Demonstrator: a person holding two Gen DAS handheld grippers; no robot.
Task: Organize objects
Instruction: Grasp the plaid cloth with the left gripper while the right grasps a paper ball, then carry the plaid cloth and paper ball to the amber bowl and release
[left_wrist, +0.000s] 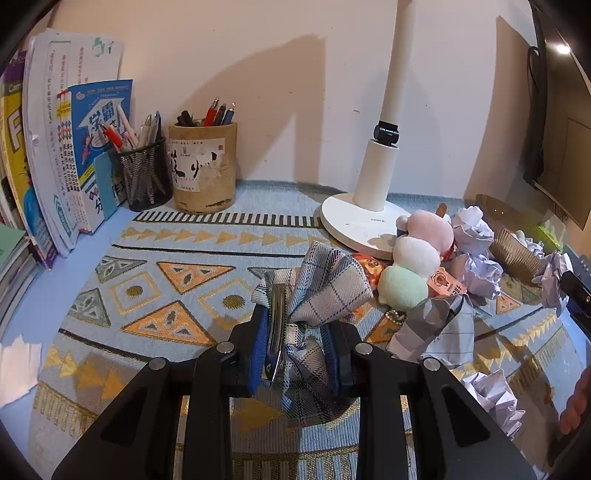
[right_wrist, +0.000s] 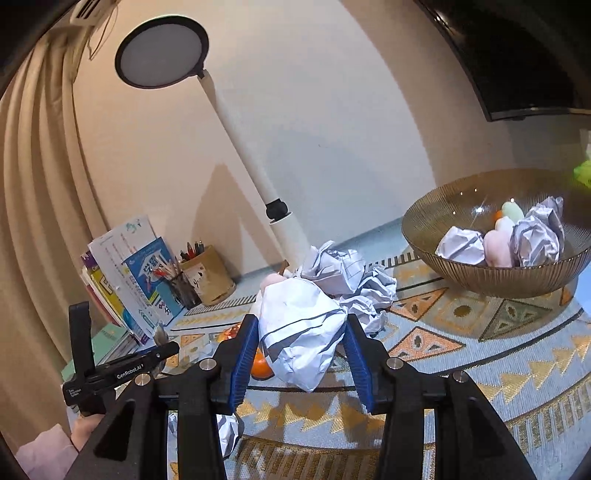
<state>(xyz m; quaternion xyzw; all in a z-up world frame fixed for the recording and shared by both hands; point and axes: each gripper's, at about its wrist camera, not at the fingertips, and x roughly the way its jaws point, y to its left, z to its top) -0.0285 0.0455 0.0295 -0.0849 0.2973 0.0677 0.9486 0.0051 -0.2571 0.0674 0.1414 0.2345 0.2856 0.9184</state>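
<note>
My left gripper (left_wrist: 297, 325) is shut on a plaid fabric bow hair clip (left_wrist: 325, 284) with a metal clasp, held just above the patterned mat (left_wrist: 155, 295). My right gripper (right_wrist: 301, 328) is shut on a crumpled ball of paper (right_wrist: 299, 332), lifted above the mat (right_wrist: 480, 362). To its right stands a brown ribbed glass bowl (right_wrist: 491, 284) holding two paper balls and pastel plush pieces. Beside the lamp base lies a plush skewer toy (left_wrist: 417, 258) in pink, white and green, with more crumpled paper (left_wrist: 472, 258) around it. The left gripper's body (right_wrist: 110, 376) shows at the lower left in the right wrist view.
A white desk lamp (left_wrist: 369, 218) stands at the back. Two pen holders, a mesh one (left_wrist: 146, 177) and a cork one (left_wrist: 203, 170), sit by upright books (left_wrist: 74, 155) at the left. Loose paper balls (left_wrist: 495, 398) lie at the right; a dark monitor (left_wrist: 554, 129) hangs there.
</note>
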